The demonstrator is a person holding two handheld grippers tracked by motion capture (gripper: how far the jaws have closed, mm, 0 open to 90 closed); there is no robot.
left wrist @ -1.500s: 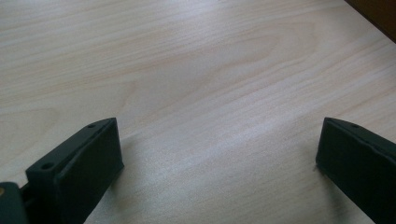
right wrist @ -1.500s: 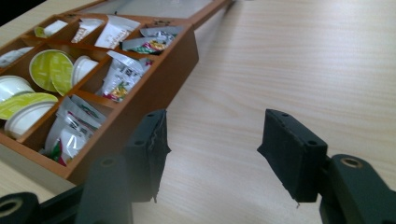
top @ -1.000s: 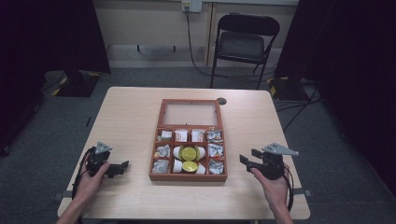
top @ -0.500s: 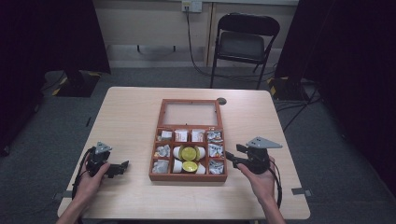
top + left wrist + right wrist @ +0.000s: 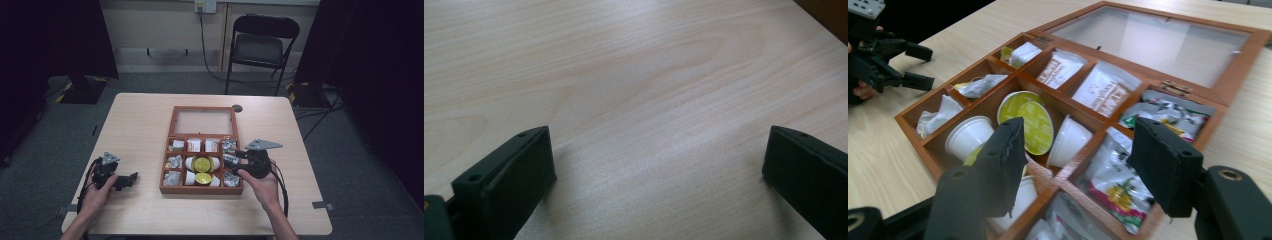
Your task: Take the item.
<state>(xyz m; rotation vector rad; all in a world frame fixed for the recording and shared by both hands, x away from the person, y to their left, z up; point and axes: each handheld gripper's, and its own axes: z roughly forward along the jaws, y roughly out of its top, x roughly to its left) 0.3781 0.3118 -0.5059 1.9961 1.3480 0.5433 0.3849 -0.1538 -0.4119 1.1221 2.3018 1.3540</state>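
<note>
- Right gripper (image 5: 1075, 165) sits low at the near right edge of the wooden box (image 5: 1058, 102), its black, matte jaws apart with nothing between the pads; they have just been opening.
- Under those jaws, in the right gripper view, the near right compartments hold glossy crinkled sachets (image 5: 1120, 192), printed green and red.
- The box stands at the middle of the pale wood-grain worktop (image 5: 145, 130), reddish-brown and rectangular, cut by thin wooden dividers into small compartments.
- The centre compartment holds white plastic pods (image 5: 968, 136) lying on their sides, round and tapered, one showing a yellow-green foil lid (image 5: 1032, 122).
- Left compartments: crumpled silvery-white wrappers (image 5: 938, 114), wrinkled and loose.
- Back row: flat white paper packets (image 5: 1103, 90) with brown print.
- Beyond that, the lid (image 5: 1153, 42) lies open and flat on the worktop, a clear pane in a wooden frame, joined by a small brass hinge (image 5: 1174, 88).
- Left gripper (image 5: 125, 179) rests at the near left of the worktop, well apart from the box, jaws wide apart over bare wood.
- Far off behind the worktop, a black folding chair (image 5: 260, 47) on grey carpet.
</note>
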